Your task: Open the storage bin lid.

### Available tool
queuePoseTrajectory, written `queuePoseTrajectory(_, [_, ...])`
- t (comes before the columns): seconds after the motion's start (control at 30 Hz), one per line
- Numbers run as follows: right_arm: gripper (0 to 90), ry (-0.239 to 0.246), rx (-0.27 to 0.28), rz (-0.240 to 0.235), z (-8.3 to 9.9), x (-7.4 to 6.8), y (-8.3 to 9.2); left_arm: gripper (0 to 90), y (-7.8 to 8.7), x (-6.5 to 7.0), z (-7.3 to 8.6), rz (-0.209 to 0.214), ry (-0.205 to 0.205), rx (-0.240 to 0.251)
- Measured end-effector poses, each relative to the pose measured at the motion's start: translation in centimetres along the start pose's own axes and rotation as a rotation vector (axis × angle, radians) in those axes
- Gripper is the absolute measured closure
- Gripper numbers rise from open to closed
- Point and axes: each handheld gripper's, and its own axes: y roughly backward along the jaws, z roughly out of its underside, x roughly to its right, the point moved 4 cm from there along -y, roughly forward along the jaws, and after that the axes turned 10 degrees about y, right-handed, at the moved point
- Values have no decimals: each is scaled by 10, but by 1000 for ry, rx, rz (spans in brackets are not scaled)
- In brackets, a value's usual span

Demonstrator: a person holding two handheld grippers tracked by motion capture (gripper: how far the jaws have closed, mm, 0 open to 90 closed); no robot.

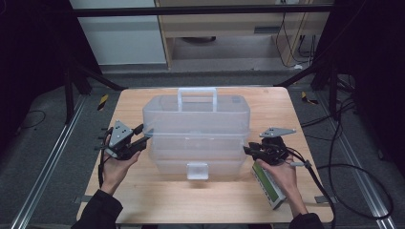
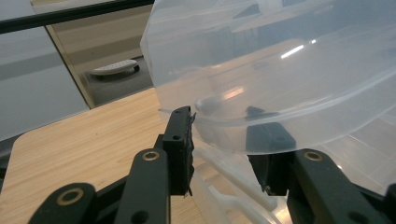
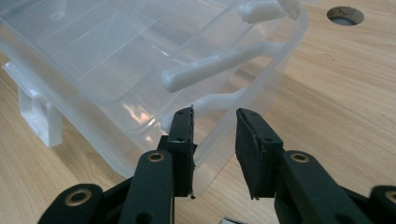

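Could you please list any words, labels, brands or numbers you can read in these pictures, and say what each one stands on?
No text can be read in any picture.
Grey sticker on the lid of the clear plastic box: too small and blurred to read.
Green-faced device on the table under the person's right hand: its face is too small to read.

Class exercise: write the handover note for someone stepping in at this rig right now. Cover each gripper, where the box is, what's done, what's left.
Left gripper: jaws astride the lid's edge at the clear storage box's left end; contact can't be confirmed.
Right gripper: open at the box's right end, jaws either side of the tray rim, not pressing.
Box: mid-table, lid raised, upper tray swung back.
Probably left: the right gripper's grip; which way the lid goes is unclear.
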Motion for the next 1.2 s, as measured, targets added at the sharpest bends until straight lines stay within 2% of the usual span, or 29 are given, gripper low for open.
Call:
queuePoseTrajectory(0.17, [709,-21,-10,-8,-1,-1,-3,618,0,0,-2,-6,-5,-1])
queuePoseTrajectory(0.37, [754,-24,-12,-8,-1,-2,-4,625,-1,-1,-7,-10,-6,5])
queuePoseTrajectory(0.53, [756,-19,-11,-5,-1,-3,-4,634,-3,-2,-15,-17,-14,13])
queuePoseTrajectory(0.73, [760,-24,-11,-1,-1,-4,-4,643,-7,-5,-27,-17,0,33])
queuePoseTrajectory(0.83, [760,-29,-12,-2,-1,-4,-4,647,-10,-6,-31,-21,22,47])
queuePoseTrajectory(1.1, [762,-30,-7,-4,-1,-3,-4,668,-15,-7,-44,-49,28,58])
queuePoseTrajectory(1.2, [762,-34,-8,-4,-1,-3,-4,671,-18,-9,-48,-47,64,71])
